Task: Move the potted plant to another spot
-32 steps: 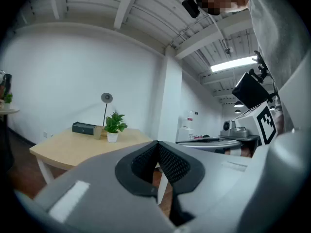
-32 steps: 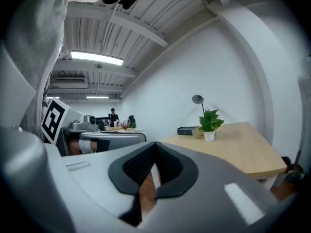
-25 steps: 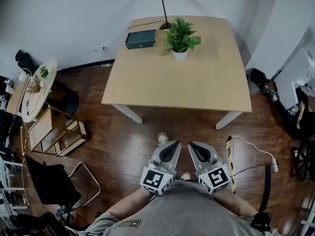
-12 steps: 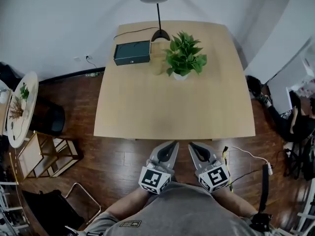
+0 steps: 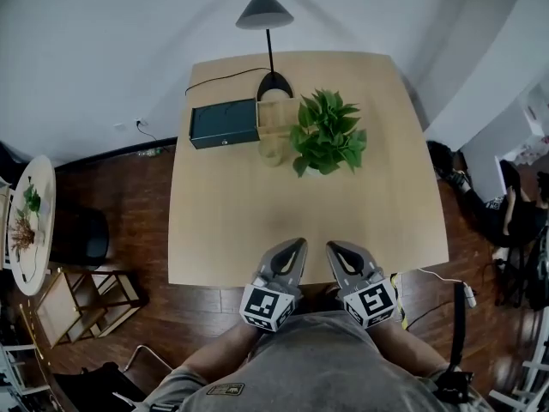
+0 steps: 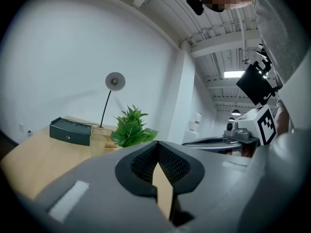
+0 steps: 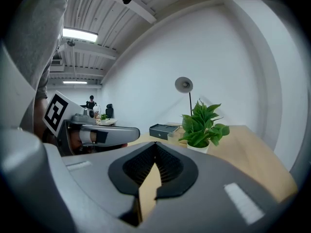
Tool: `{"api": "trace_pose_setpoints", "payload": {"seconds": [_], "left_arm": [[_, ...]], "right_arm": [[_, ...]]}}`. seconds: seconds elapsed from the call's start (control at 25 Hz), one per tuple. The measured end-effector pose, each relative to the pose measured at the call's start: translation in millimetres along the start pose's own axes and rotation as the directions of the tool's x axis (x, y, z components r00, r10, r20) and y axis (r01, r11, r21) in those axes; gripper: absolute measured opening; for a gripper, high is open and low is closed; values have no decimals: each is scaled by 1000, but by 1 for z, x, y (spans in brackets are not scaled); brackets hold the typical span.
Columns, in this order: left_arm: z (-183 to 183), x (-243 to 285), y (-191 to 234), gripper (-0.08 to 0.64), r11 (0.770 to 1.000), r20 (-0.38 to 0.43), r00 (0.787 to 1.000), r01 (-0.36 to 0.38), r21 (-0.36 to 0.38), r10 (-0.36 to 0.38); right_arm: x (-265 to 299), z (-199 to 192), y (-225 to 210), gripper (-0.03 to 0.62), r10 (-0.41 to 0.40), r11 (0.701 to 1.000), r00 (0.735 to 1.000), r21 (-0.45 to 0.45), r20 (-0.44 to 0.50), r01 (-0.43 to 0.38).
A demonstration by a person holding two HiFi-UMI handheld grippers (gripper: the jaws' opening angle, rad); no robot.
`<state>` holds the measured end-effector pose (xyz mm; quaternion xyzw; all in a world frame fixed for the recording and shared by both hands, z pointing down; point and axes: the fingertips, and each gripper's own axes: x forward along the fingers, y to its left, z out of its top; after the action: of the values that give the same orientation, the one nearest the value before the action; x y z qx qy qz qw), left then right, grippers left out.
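1. Potted plant is not in your grip. Both tools sit over the near edge of the bench, just in front of your body, side by side and pointing toward the plant.
2. Your left tool has its jaws pressed together with nothing between them (its own view shows the pads meeting at the tips over the benchtop).
3. Your right tool is the same: jaws together, nothing pinched.
4. The plant stands upright in its white pot on the far half of the bench, well apart from both tools.
5. Just beside it on your left is a pale, glass-like cup. Further left lies a dark green box.
6. Behind these, at the far edge, a black lamp rises against the white wall.
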<state>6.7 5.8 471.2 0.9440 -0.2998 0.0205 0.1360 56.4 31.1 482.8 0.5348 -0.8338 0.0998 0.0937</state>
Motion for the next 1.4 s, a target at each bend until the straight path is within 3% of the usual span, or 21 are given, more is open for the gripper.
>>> {"api": "trace_pose_setpoints", "payload": {"seconds": [0.24,0.6,1.04,1.4], "left_arm": [[-3,40,20,0,998,-21,998,-59,22,59],[-16,90,46,0,980,-81,977,-193,48,196],[-73,132,92,0,984,-195,965,-171,41,176],[-109,169,146,0,978,-261,943,-194,71,206]], "right_arm": [[29,-1,-38,6,49,998,999,28,13,-49],[54,-14,-95,6,147,989,989,17,-20,-146],[108,-71,-131,6,103,995,983,31,-152,-99],[151,-105,-169,6,74,996,966,-34,-248,-85]]}}
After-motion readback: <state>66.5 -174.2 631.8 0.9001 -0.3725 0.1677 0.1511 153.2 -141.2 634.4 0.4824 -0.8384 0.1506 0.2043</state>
